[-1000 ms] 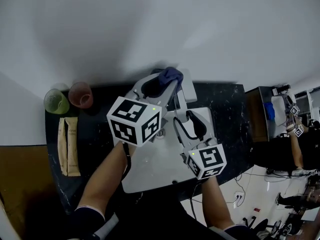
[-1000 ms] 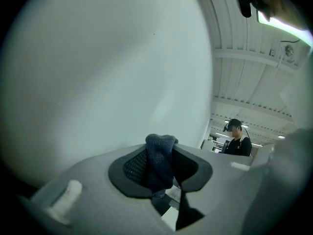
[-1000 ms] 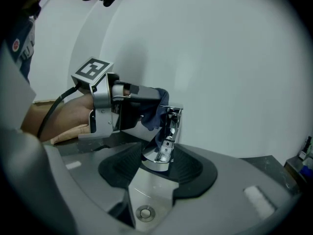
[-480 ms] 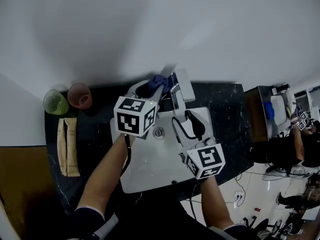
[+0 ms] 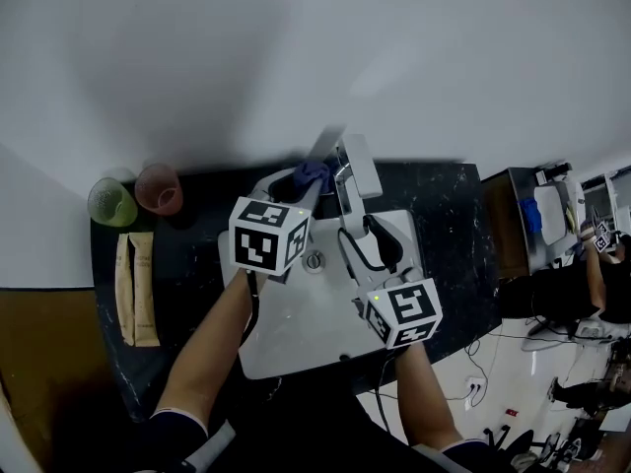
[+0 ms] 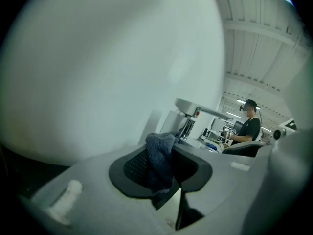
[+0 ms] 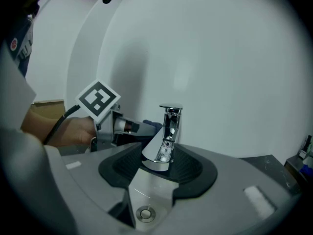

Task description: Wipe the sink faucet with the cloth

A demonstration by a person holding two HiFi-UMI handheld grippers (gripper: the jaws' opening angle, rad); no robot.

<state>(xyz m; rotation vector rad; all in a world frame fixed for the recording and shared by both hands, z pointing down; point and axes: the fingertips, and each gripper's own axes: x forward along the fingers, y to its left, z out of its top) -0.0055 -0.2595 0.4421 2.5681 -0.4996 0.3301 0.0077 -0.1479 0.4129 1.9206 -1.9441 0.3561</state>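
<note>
The chrome faucet stands at the back of the white sink. A blue cloth is bunched between the jaws of my left gripper, which is shut on it and holds it just left of the faucet's body. In the left gripper view the cloth hangs between the pads, with the faucet close behind. My right gripper points at the faucet; the spout's end lies between its pads, which seem to touch both sides.
The sink drain lies below the spout. A green cup, a pink cup and two brown packets sit on the black counter at the left. A white wall rises right behind the faucet.
My left gripper has sunk with the cloth, from above the faucet's top to beside its body. The right gripper has not moved.
</note>
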